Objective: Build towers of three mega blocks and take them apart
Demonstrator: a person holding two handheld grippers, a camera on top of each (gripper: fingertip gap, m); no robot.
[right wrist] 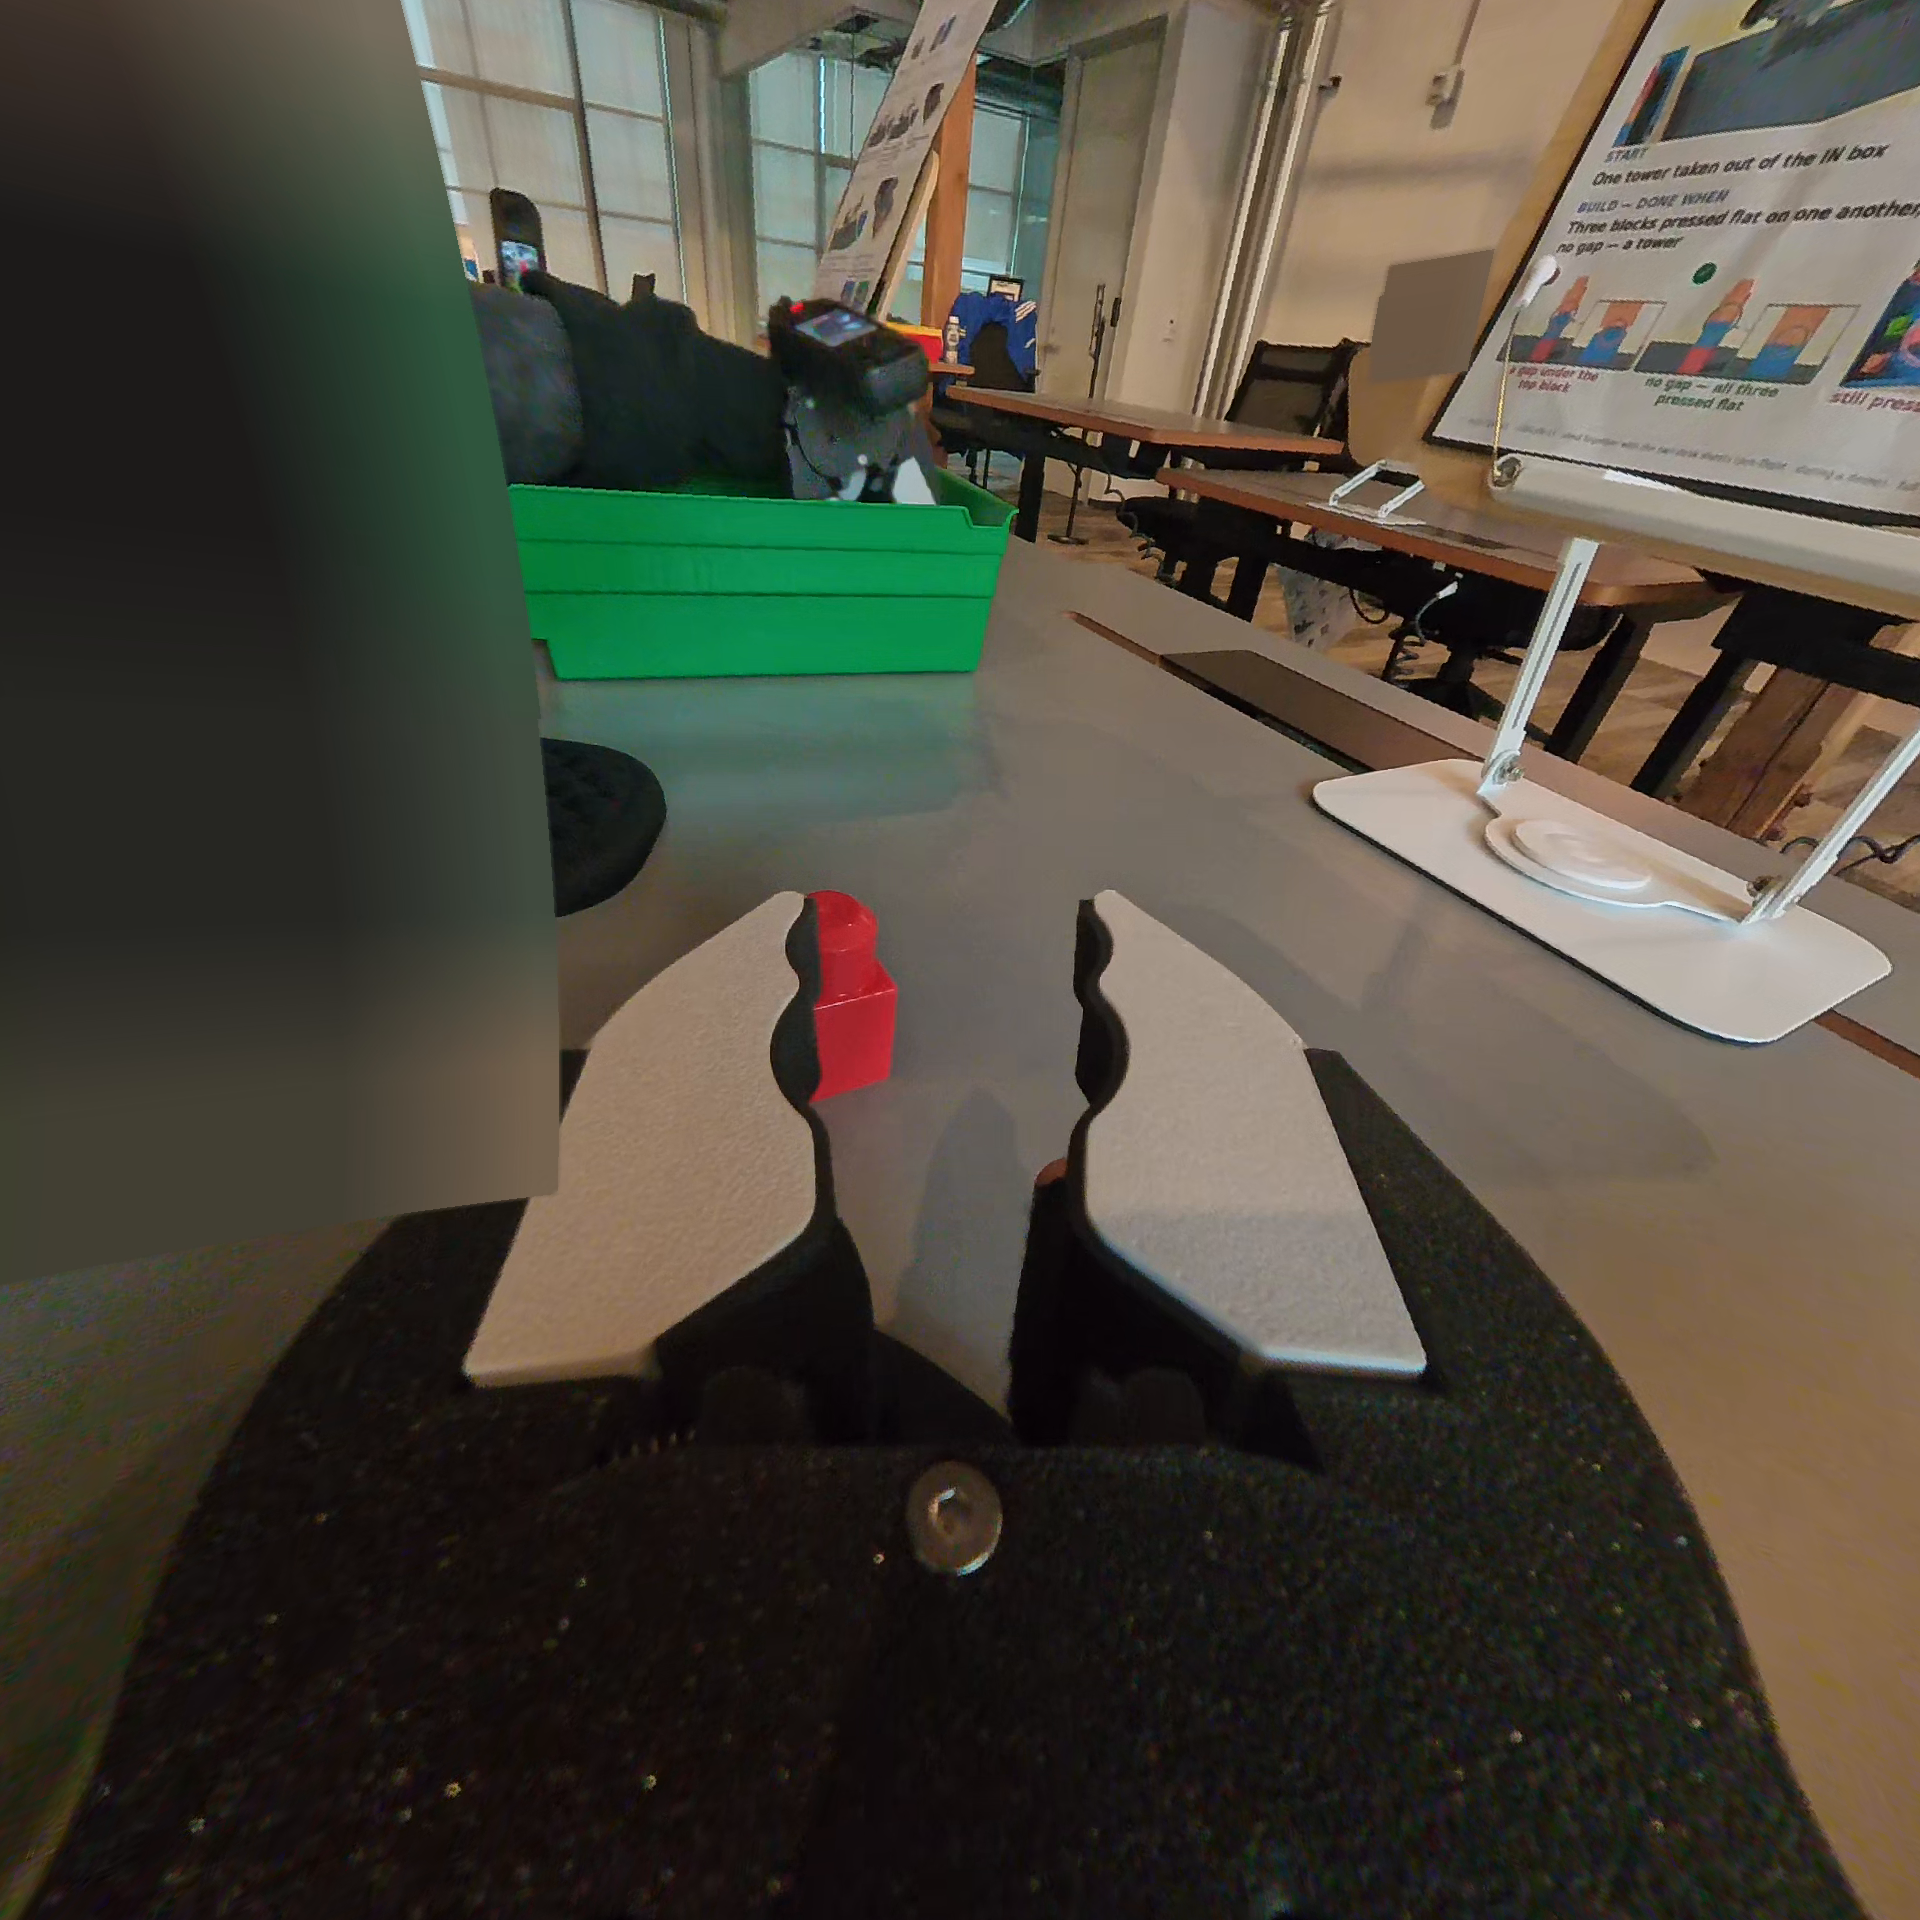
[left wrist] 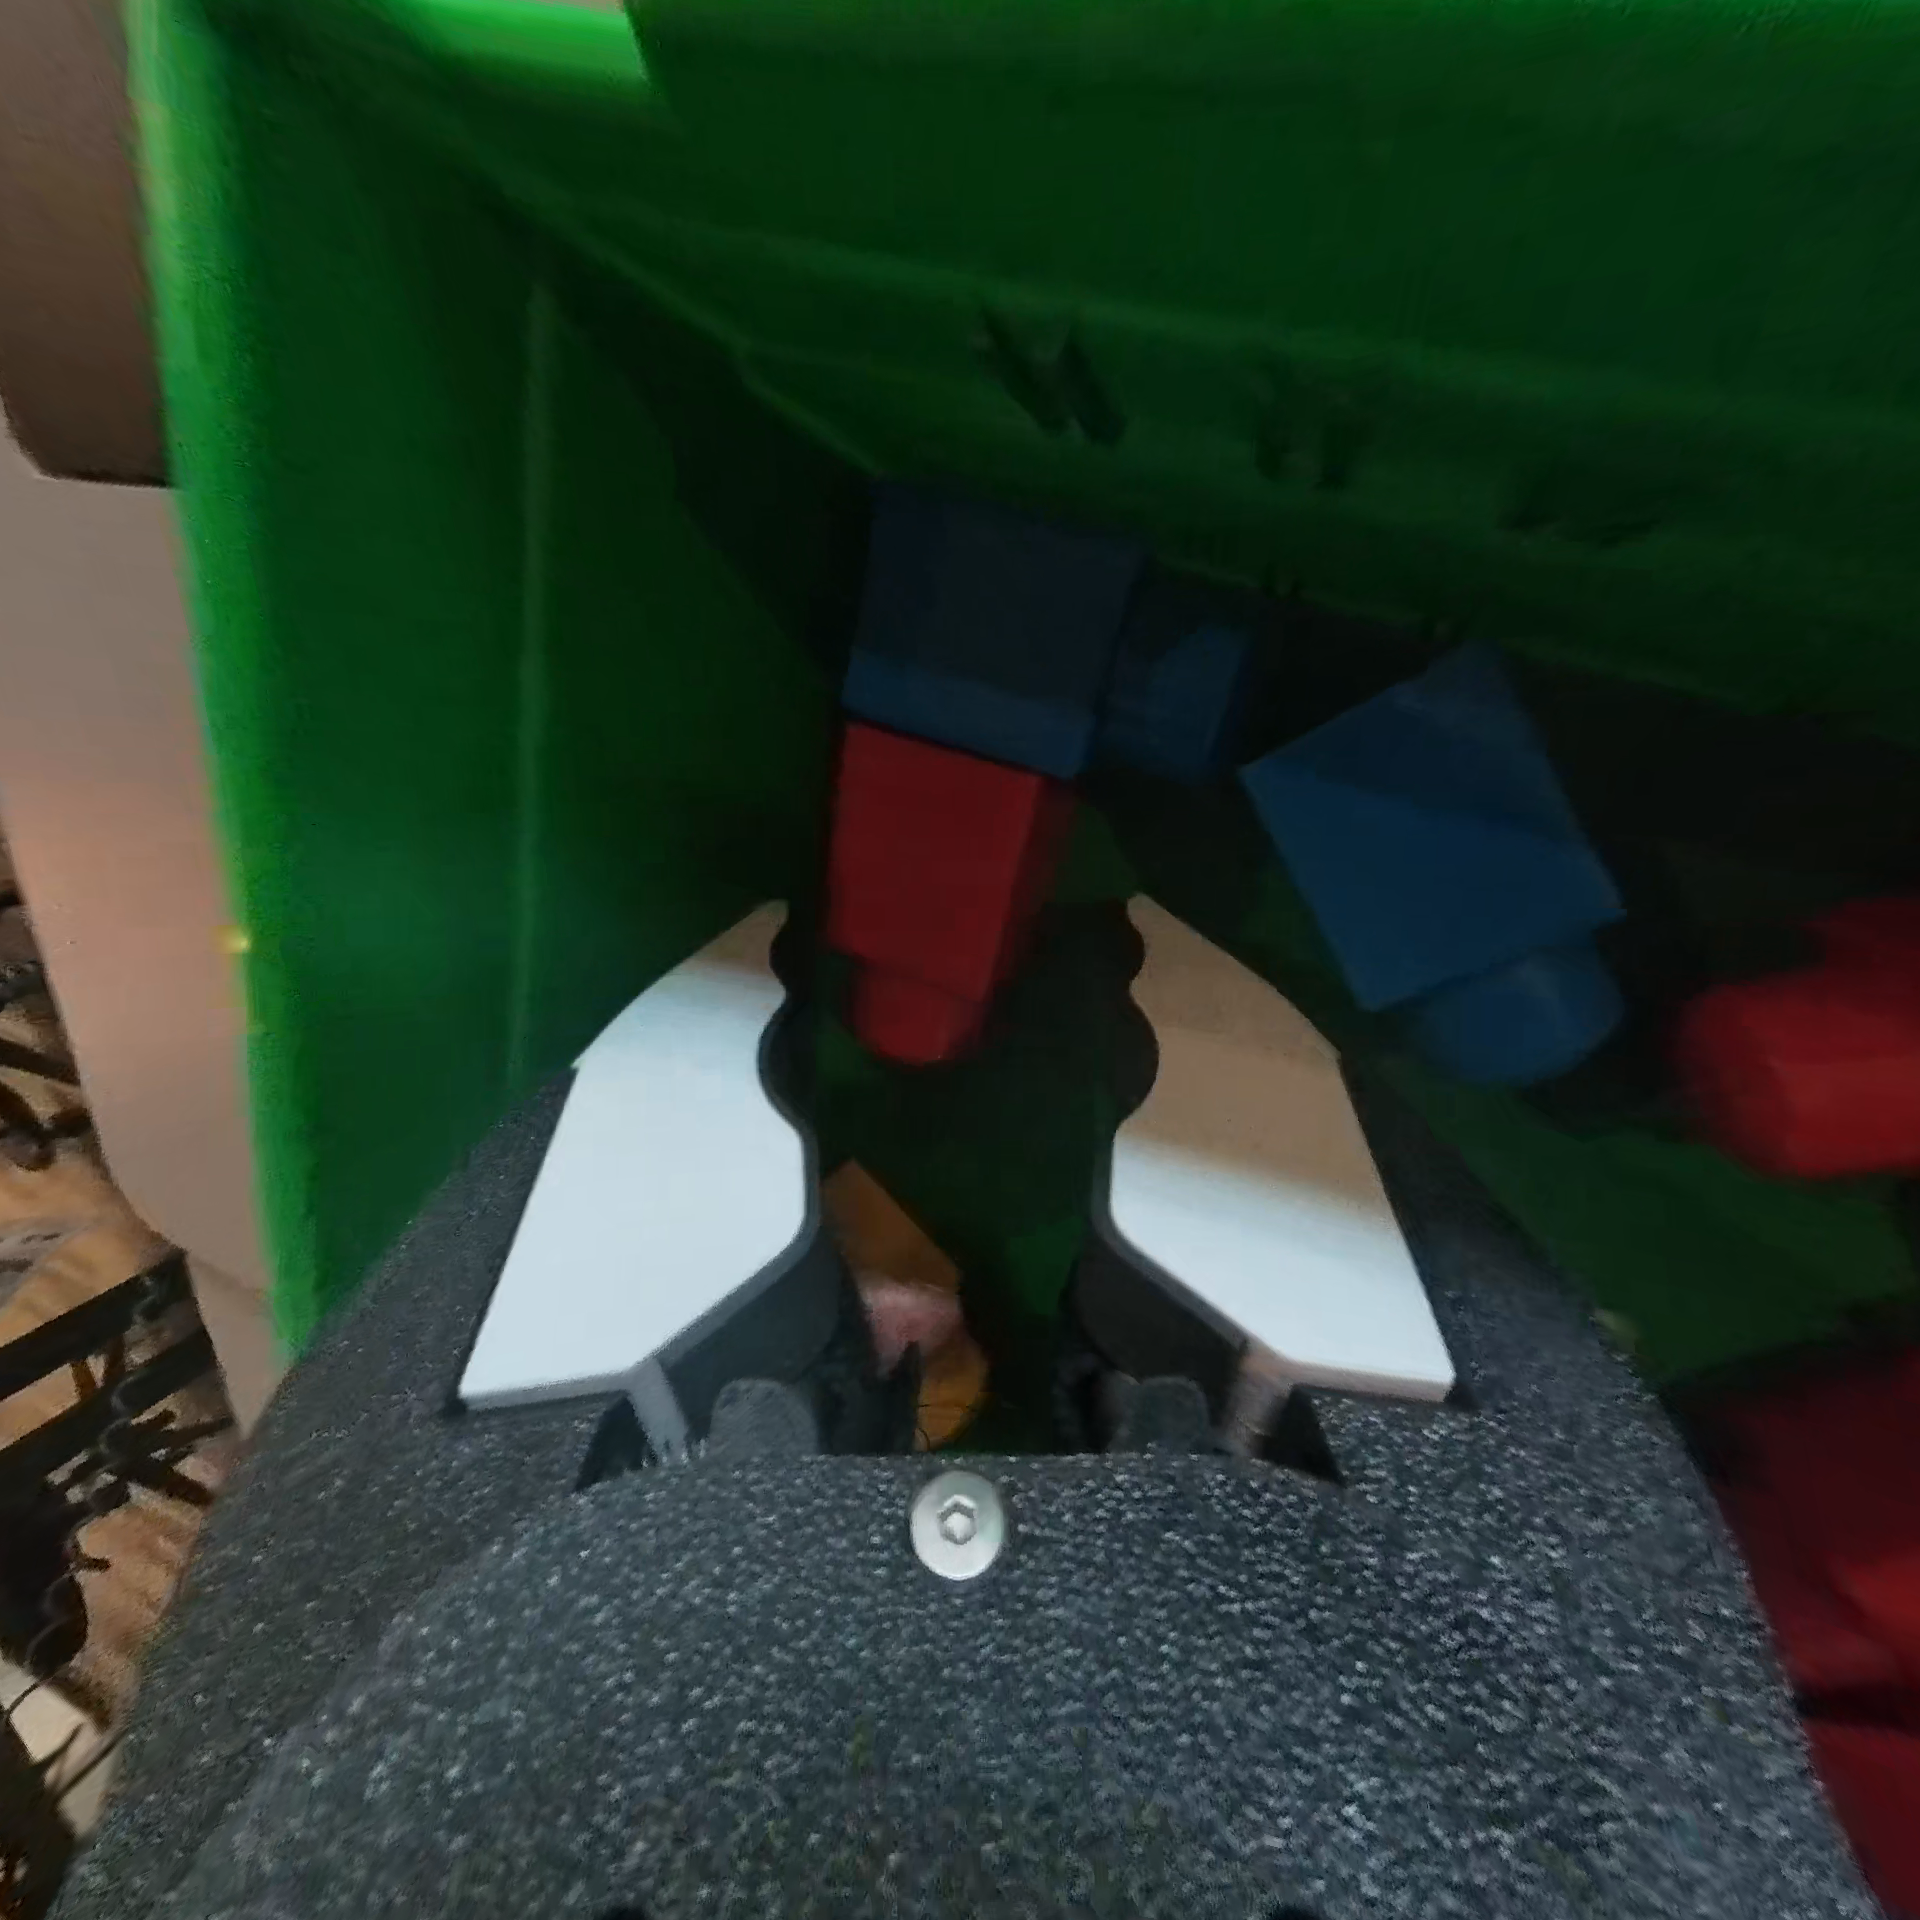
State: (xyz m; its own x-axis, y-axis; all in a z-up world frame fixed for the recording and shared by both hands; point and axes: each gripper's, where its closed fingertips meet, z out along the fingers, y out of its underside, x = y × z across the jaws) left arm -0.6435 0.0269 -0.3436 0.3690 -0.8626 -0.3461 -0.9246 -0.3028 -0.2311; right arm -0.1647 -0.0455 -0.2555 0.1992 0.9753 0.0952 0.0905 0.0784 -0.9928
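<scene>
Left hand-held gripper [left wrist: 956, 997] reaches down inside the green bin [left wrist: 436, 644], jaws parted wide. Red block [left wrist: 935, 894] sits at its fingertips, between them, stud toward the camera; contact cannot be told (view blurred). A dark blue block [left wrist: 987, 623] is joined to the red one's far end. Ahead and right of the tips: a loose blue block [left wrist: 1444, 831], more red blocks [left wrist: 1808, 1049].

Right hand-held gripper [right wrist: 940, 997] hovers low over the grey tabletop [right wrist: 1195, 831], jaws apart, holding nothing. A single red block [right wrist: 852, 997] stands upright just beyond its left fingertip. Green bin [right wrist: 758, 592] lies well ahead to the left, the left hand-held gripper [right wrist: 862, 457] dipping into it.
</scene>
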